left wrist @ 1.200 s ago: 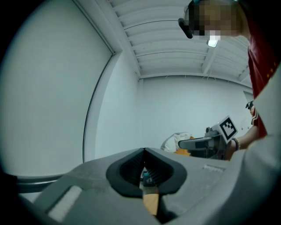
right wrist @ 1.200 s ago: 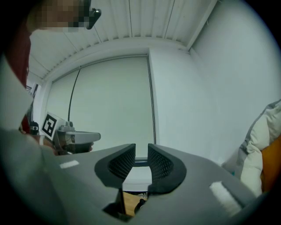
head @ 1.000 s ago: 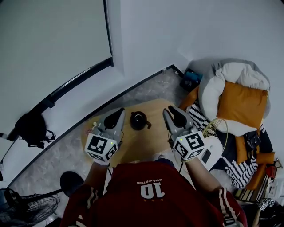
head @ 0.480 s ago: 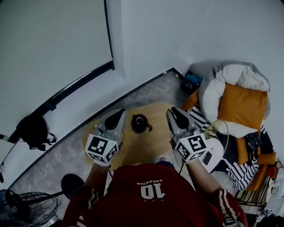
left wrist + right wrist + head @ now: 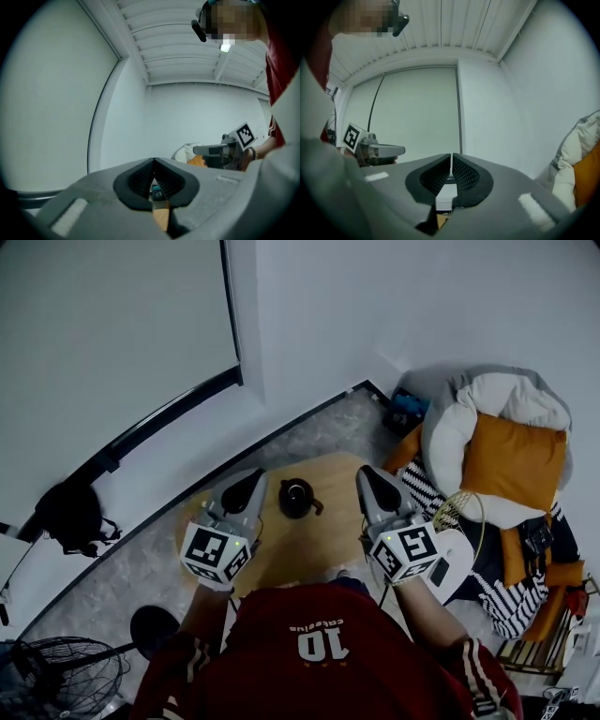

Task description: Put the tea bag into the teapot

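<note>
A small black teapot stands on the round wooden table, between my two grippers, which are raised above the table. My left gripper hangs left of the pot, its jaws shut with nothing between them. Right of the pot, the jaws of my right gripper are closing: only a thin slit shows between the pads, and nothing is in it. Each gripper shows in the other's view: the right gripper and the left gripper. I cannot make out a tea bag in any view.
A white cushion and an orange pillow lie on a beanbag to the right, over a striped cloth. A black bag and a fan are on the floor to the left. White walls close in behind the table.
My right gripper's jaws have come together from wide open and the gripper has drifted slightly right. The left gripper and the teapot have barely moved.
</note>
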The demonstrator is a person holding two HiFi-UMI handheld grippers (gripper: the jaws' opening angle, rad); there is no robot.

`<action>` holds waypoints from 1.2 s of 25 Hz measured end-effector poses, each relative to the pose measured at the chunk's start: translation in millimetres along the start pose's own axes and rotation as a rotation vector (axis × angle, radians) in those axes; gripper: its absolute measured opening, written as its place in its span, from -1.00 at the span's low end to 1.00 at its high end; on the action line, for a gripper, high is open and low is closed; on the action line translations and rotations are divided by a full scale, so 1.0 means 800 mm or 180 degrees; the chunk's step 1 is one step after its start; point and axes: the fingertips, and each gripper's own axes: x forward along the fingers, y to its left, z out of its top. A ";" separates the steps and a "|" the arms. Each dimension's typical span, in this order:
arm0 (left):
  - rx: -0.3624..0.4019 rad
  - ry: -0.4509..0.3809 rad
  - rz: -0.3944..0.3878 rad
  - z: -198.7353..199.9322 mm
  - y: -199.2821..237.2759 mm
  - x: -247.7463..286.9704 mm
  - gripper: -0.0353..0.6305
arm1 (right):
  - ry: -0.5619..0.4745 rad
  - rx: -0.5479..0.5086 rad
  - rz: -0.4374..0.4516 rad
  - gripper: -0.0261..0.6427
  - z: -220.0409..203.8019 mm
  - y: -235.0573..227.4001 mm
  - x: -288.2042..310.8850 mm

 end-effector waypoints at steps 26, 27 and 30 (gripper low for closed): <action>-0.0041 0.0029 -0.0044 -0.007 -0.009 0.006 -0.89 | -0.0024 0.0123 -0.0041 -0.95 -0.003 -0.009 -0.009; -0.0042 0.0030 -0.0041 -0.007 -0.009 0.006 -0.89 | -0.0022 0.0120 -0.0037 -0.95 -0.003 -0.009 -0.009; -0.0048 0.0034 -0.0033 -0.008 -0.008 0.006 -0.89 | -0.0009 0.0107 -0.0021 -0.95 -0.003 -0.009 -0.008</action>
